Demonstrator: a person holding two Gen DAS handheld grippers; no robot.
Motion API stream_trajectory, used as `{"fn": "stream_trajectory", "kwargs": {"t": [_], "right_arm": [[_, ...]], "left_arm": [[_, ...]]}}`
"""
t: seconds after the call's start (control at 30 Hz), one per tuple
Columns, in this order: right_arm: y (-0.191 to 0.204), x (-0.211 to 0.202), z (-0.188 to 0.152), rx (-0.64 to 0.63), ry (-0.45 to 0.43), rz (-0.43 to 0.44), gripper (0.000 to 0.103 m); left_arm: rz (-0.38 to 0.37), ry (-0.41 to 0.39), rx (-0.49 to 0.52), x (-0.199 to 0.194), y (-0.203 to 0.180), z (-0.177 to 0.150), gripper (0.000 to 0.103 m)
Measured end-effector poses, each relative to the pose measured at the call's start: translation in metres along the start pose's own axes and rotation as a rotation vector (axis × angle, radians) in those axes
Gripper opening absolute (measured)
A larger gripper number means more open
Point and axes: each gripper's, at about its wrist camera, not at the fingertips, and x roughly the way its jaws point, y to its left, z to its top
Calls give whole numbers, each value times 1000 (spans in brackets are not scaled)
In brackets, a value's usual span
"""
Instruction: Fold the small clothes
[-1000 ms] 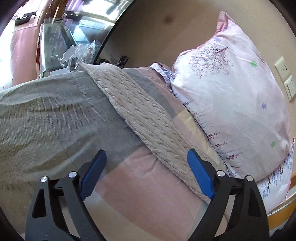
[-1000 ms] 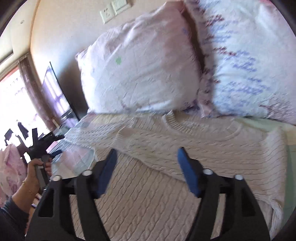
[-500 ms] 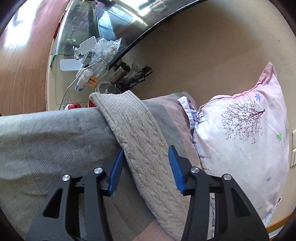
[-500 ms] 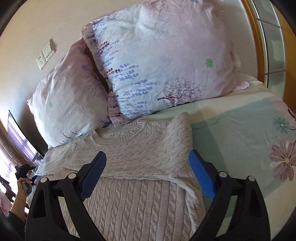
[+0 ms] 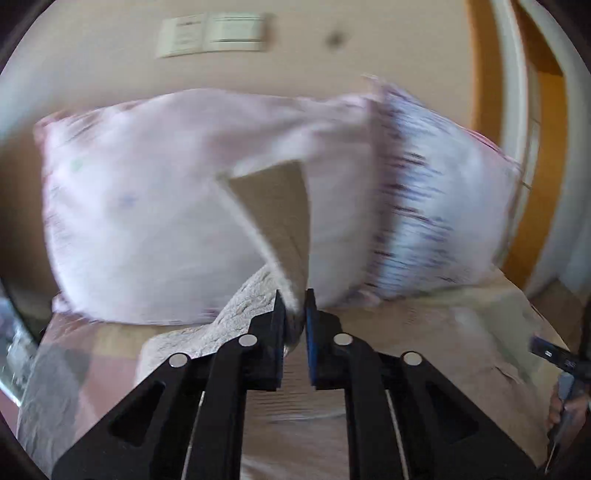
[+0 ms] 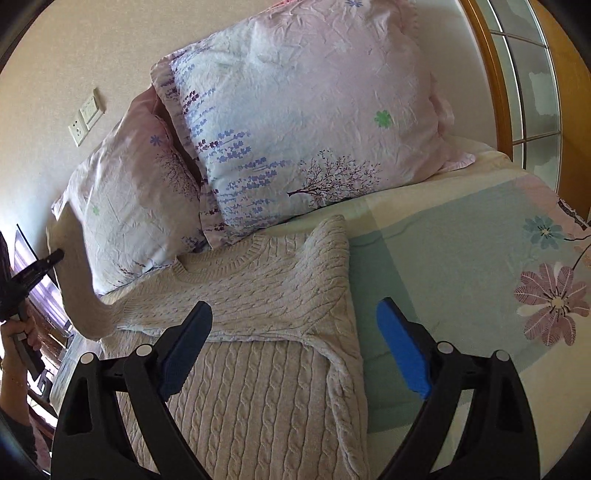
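A cream cable-knit sweater (image 6: 258, 354) lies on the bed, its right sleeve (image 6: 325, 266) folded across the chest. My left gripper (image 5: 294, 306) is shut on the left sleeve (image 5: 273, 210) and holds it lifted in front of the pillows; the view is blurred. In the right wrist view that sleeve (image 6: 75, 273) rises off the bed at far left beside the left gripper (image 6: 40, 264). My right gripper (image 6: 295, 347) is open and empty, hovering over the sweater's right shoulder area.
Two floral pillows (image 6: 303, 122) lean against the wall behind the sweater. The bedsheet (image 6: 461, 258) with flower print lies to the right. A wooden-framed window (image 6: 517, 74) stands at the far right. Wall sockets (image 5: 214, 33) are above the pillows.
My left gripper closed on the left sleeve and lifted it, swinging to face the pillows. My right gripper moved slightly closer over the sweater and stayed open.
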Motion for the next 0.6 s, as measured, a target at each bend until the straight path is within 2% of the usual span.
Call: {"fn": "stream_trajectory", "kwargs": {"t": [0.03, 0.07, 0.1, 0.17, 0.23, 0.37, 0.43, 0.47, 0.53, 0.6], "right_arm": [[0, 0, -3, -1, 9, 0, 92], [-1, 1, -6, 2, 23, -2, 92], [-2, 0, -9, 10, 36, -1, 92], [-7, -7, -16, 33, 68, 17, 92], [-15, -25, -26, 41, 85, 26, 92], [-36, -56, -53, 71, 149, 30, 90], [-44, -62, -68, 122, 202, 62, 79], [-47, -64, -78, 151, 234, 91, 77], [-48, -66, -93, 195, 276, 142, 68], [-46, -70, -106, 214, 299, 175, 64]], "left_arm": [[-71, 22, 34, 12, -30, -3, 41], [-124, 60, 64, 30, -62, -9, 68], [-142, 110, 95, 47, -85, -18, 71], [-148, 208, 151, 66, -105, -37, 70], [-131, 232, 126, 56, -89, -55, 70], [-50, 270, -69, -2, -4, -95, 71], [8, 306, -163, -32, 36, -124, 71], [20, 324, -210, -45, 51, -138, 69], [16, 346, -312, -71, 76, -168, 68], [-10, 359, -387, -91, 85, -194, 61]]}}
